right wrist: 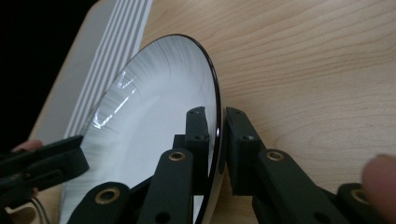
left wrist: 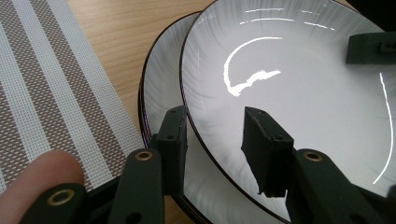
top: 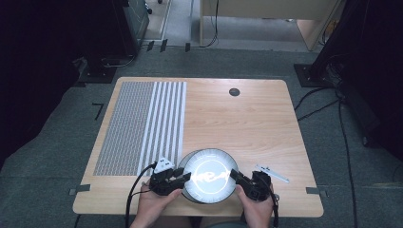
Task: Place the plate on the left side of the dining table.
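While both grip top plate [top: 209, 175] | left fingers [left wrist: 173, 135] straddle rim | right fingers [right wrist: 201, 135] pinch rim

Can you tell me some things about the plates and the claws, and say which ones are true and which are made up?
1. The top plate is white with a dark rim. True.
2. The top plate has food on it. False: it is bare, with only light glinting on it.
3. The right claw pinches the top plate's rim. True.
4. There is just one plate. False: a second plate lies under the top one, seen in the left claw view.
5. A striped mat lies on the table to the left of the plates. True.
6. The left claw holds a spoon. False: the top plate's edge sits between its jaws.
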The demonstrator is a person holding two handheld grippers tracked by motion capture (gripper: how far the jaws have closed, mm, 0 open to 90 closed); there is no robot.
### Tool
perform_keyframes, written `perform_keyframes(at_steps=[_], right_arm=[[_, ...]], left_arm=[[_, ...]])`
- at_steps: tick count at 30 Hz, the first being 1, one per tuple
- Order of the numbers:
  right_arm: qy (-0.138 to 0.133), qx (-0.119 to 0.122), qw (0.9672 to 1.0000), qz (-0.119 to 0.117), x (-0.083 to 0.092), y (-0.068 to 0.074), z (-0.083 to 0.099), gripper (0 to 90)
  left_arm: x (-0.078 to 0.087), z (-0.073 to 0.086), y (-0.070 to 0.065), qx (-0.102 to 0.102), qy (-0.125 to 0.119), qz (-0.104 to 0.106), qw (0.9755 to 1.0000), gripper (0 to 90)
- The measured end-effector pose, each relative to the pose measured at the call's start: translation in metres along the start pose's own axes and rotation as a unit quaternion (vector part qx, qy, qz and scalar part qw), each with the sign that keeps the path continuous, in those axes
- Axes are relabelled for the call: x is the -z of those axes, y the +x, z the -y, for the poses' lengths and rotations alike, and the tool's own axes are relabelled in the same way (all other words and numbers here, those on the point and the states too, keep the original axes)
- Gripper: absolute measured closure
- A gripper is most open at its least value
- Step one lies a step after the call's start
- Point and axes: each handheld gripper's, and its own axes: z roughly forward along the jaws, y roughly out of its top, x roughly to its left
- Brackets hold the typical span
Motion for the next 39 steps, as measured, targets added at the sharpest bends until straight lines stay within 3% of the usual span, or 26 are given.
perform_keyframes(at_steps=[4,9,24,34,39], right_arm=[[-0.008,-0.026,0.9996,-0.01,-0.001,-0.004,0.002,81.8],[-0.015,-0.065,0.9968,-0.044,-0.002,-0.01,0.005,83.3],[-0.015,-0.087,0.9937,-0.068,0.0,-0.011,0.005,82.6],[-0.024,-0.099,0.9903,-0.095,0.003,-0.006,0.002,81.9],[-0.025,-0.101,0.9888,-0.107,0.003,-0.002,0.0,81.4]], left_arm=[[0.0,0.0,0.0,0.001,0.002,0.003,1.0,59.2],[-0.005,0.002,-0.002,0.007,0.013,0.022,0.9997,55.5],[0.001,0.001,-0.002,0.011,0.001,0.022,0.9997,62.6],[0.015,-0.006,0.007,0.049,-0.019,0.043,0.9977,69.1],[0.021,-0.01,0.017,0.082,-0.015,0.066,0.9944,73.9]])
